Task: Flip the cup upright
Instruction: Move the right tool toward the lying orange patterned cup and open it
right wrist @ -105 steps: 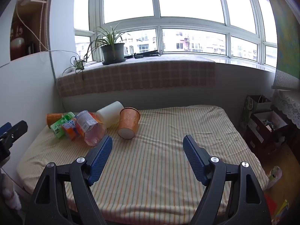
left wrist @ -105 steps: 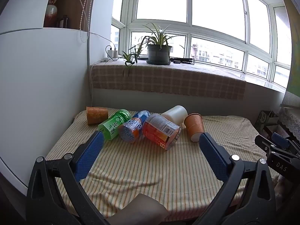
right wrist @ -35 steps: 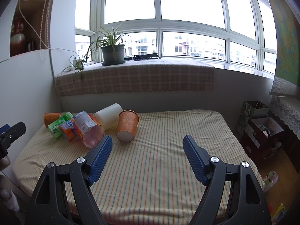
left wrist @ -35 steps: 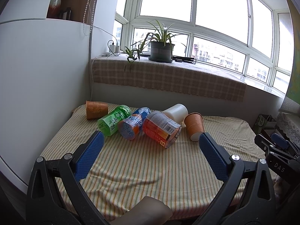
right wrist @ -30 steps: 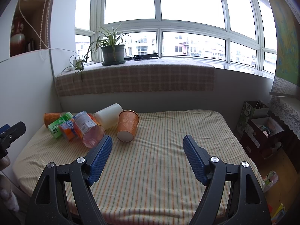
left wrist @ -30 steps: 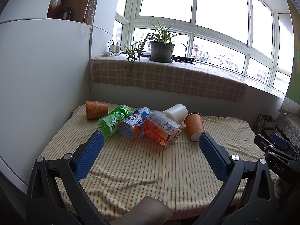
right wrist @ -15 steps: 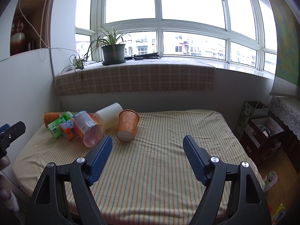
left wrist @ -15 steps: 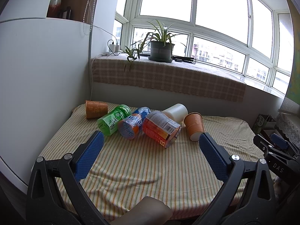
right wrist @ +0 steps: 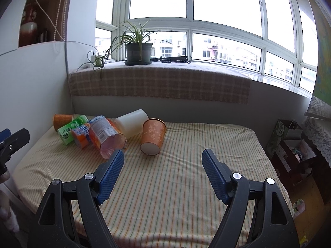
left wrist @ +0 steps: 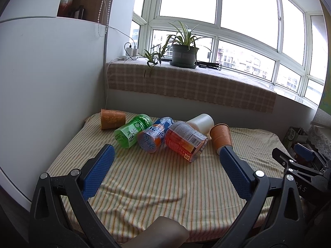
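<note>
An orange paper cup (right wrist: 152, 136) lies tilted on its side on the striped table cloth (right wrist: 186, 165), its white bottom toward me; it also shows in the left wrist view (left wrist: 221, 137). A second orange cup (left wrist: 112, 118) lies on its side at the far left, and a white cup (left wrist: 200, 123) lies behind the bottles. My right gripper (right wrist: 163, 158) is open and empty, short of the tilted cup. My left gripper (left wrist: 165, 155) is open and empty, short of the bottle pile.
A green bottle (left wrist: 132, 131), a blue-orange bottle (left wrist: 154, 137) and an orange-labelled bottle (left wrist: 184, 142) lie in a pile at the back left. A white wall (left wrist: 51, 82) is on the left. A sill with a potted plant (left wrist: 184, 52) is behind. Boxes (right wrist: 289, 144) stand at the right.
Both grippers have shifted only slightly over the last seconds. The cups and bottles have not moved.
</note>
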Demonstrator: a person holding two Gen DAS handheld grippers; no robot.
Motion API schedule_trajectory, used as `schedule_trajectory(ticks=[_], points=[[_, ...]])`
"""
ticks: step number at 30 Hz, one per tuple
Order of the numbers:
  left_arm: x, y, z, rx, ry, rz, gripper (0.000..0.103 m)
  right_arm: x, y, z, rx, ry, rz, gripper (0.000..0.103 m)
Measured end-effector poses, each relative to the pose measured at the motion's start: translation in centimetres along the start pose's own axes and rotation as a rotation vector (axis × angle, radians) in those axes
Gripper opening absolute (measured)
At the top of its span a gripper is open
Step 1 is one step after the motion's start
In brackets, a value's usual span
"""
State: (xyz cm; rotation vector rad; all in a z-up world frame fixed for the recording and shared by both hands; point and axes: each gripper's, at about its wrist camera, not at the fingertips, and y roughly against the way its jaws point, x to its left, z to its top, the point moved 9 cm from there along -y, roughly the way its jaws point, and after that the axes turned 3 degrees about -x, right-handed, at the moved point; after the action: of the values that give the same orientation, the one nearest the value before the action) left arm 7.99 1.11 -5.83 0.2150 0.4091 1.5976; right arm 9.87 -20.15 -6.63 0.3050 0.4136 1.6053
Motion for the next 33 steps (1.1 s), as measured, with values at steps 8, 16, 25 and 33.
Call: schedule_trajectory(ticks=[8,16,25,33], points=[[1.9,0.1,-0.4,0.004,0.017,0.042,0.103,4.3,-1.6,0.8,0.046,0.067,0.108,0.077],[5.7,0.4,-0.9,0.015,0.044,0.113,0.103,9.2,-3.8,1.8,0.101,0.123,0.23,0.077],[10.8,0.5,-1.8,0.035,0.083,0.192,0.103,15.6,-6.1,2.5,0.135,0.239,0.316,0.077],[13.8,-0.5,-2.1,0.054,0.087,0.227,0.103,20.6,-8.0,1.8,0.172,0.338,0.377,0.077]])
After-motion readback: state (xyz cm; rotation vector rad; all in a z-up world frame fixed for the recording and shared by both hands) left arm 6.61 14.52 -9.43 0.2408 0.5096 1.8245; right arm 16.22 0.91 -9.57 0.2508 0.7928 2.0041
